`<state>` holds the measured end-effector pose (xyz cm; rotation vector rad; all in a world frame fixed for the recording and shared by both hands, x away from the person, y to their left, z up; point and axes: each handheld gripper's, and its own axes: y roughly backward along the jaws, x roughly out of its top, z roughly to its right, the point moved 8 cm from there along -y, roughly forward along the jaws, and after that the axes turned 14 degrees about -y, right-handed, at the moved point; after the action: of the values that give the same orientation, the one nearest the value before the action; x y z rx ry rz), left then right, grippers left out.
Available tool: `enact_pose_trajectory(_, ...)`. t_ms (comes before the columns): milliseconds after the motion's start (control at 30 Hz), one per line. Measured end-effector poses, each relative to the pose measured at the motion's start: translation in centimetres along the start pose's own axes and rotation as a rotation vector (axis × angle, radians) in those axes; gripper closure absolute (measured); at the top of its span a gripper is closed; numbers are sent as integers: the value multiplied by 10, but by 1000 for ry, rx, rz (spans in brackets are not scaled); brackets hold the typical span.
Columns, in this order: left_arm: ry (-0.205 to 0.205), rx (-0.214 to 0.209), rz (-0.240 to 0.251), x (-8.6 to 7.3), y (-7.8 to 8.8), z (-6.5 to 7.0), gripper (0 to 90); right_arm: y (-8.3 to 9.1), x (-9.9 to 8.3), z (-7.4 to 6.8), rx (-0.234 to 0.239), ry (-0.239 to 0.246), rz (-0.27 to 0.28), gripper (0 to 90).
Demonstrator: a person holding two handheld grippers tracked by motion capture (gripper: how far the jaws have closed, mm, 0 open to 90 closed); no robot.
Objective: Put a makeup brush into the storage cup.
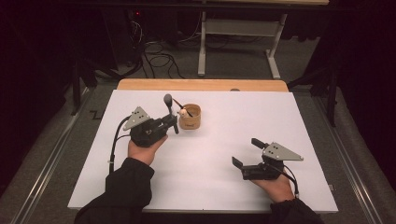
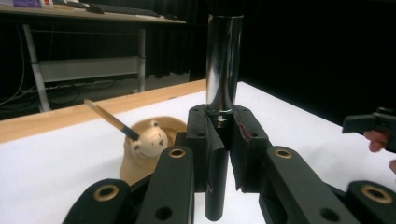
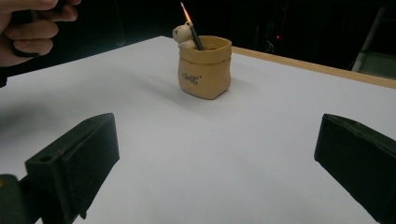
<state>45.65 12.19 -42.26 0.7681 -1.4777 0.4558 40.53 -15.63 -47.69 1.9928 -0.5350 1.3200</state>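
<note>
We work on a white table (image 1: 205, 186). Toward its far edge stands a tan sack-shaped pen holder (image 1: 190, 117) (a little bear figure on its rim) with one pencil (image 3: 192, 29) already in. Our left gripper (image 1: 173, 122) is clamped on a chrome-and-black pen (image 2: 223, 70), upright just beside the holder, not yet dropped in. Our right gripper (image 1: 246, 151) hangs wide open, empty, near the front right corner.

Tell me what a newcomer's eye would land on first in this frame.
Probably the tan pot with a small bear figure, standing alone toward the far side of the white table, a pencil leaning out of it. Just left of it, the left tool is shut on an upright pen-like stick, chrome above and black below. The right tool rests open at the near right.
</note>
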Motion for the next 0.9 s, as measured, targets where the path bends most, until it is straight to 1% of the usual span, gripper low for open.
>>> enact_pose_trajectory(233,3,13,4,12,-11,-11,793,0,0,1,-1,-1,1,2)
enact_pose_trajectory(367,2,16,7,17,-16,-14,793,0,0,0,-2,-1,2,2)
enact_pose_trajectory(433,-2,17,2,18,-20,-15,793,0,0,1,-4,-2,1,3)
enact_pose_trajectory(533,6,19,-1,17,-26,-18,793,0,0,0,-2,0,0,3)
enact_pose_trajectory(667,6,22,-4,17,-34,-20,793,-1,0,-1,2,-7,2,3)
enact_pose_trajectory(767,2,23,-9,18,-41,-21,793,-2,-1,-1,3,-5,-2,3)
enact_pose_trajectory(900,3,21,-11,19,-51,-23,793,0,0,-1,5,-9,5,3)
